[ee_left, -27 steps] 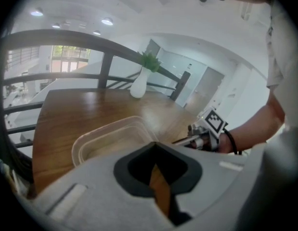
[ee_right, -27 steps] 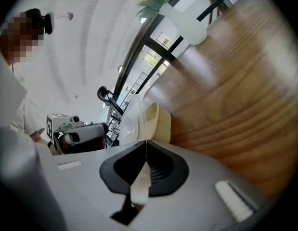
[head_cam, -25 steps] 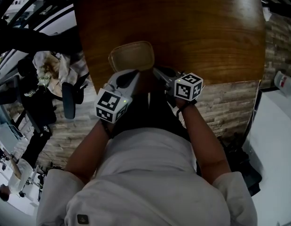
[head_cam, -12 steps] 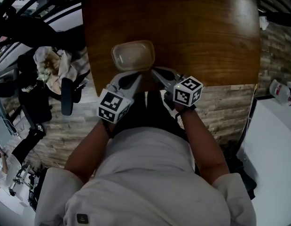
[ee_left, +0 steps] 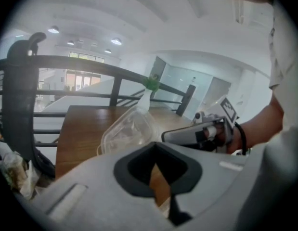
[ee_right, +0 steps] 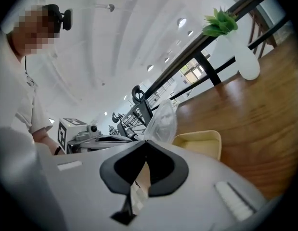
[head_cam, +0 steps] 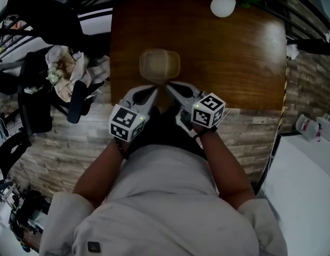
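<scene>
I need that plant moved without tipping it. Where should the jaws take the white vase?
Probably the narrow neck of the white vase, just under the green leaves, coming in level from the near side of the table: the body swells below, and a dark railing stands behind it.

Tilted clear plastic lid (ee_right: 161,121) (almost on edge) over cream container (ee_right: 199,143)

Office-like mezzanine, wooden table (head_cam: 234,57), black railing (ee_left: 91,64) (open hall beyond), white vase (head_cam: 223,5)
</scene>
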`<action>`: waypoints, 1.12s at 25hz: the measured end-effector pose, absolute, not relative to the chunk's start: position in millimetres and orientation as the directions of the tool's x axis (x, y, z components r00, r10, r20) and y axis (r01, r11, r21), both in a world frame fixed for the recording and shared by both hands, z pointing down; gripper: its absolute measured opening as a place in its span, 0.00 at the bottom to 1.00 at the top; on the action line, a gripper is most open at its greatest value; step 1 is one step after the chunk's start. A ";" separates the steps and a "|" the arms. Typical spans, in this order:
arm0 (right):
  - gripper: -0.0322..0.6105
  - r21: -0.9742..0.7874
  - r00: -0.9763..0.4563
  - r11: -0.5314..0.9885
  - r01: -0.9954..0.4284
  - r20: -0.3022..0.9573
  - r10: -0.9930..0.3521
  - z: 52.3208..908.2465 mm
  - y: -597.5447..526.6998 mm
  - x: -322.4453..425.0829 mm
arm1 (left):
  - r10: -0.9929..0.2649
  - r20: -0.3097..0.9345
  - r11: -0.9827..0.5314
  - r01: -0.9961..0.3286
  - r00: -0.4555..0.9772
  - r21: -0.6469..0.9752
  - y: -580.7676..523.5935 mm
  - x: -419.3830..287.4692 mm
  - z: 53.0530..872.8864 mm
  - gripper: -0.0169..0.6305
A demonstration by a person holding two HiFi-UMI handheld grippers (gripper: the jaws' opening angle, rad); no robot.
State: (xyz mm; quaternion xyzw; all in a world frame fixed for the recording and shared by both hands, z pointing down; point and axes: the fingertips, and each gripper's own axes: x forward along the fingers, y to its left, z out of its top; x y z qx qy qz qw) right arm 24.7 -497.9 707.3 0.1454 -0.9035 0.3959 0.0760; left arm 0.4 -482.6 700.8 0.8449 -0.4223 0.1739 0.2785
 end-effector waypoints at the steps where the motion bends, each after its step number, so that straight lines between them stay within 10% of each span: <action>1: 0.06 -0.684 -0.948 0.657 -0.317 0.247 -0.201 698.4 -496.3 23.5 | -0.630 0.523 -0.481 -0.817 0.574 0.318 -480.8 -2.5 693.4 0.03; 28: 0.06 -0.348 -0.898 0.831 -0.435 0.231 -0.373 512.8 -485.0 109.4 | -0.813 0.292 -0.486 -0.863 0.504 0.137 -463.9 48.6 500.3 0.03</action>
